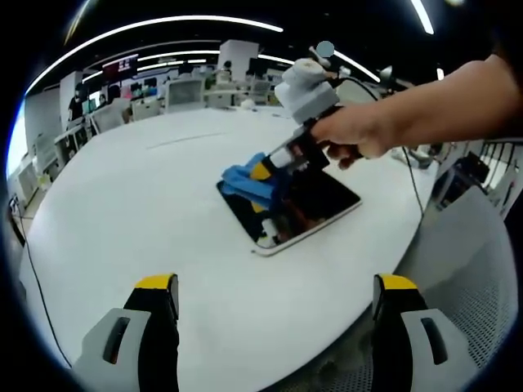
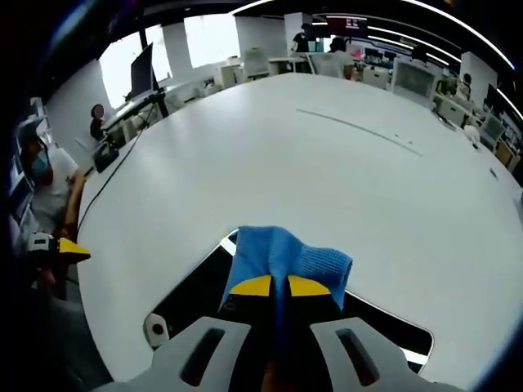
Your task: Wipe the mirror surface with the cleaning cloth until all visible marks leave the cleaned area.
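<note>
pinching the cloth point(image 2: 282, 257) on the mirror point(image 1: 315, 204), right tongs point(image 2: 279, 286) angle down; left tongs point(image 1: 274, 294) apart.

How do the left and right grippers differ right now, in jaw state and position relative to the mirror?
The right gripper is shut on the blue cloth, pressing it onto the mirror; the left gripper is open and holds nothing. The right gripper sits over the mirror's edge, while the left gripper hangs back from it, near the white table's rim. Both have yellow-tipped jaws.
</note>
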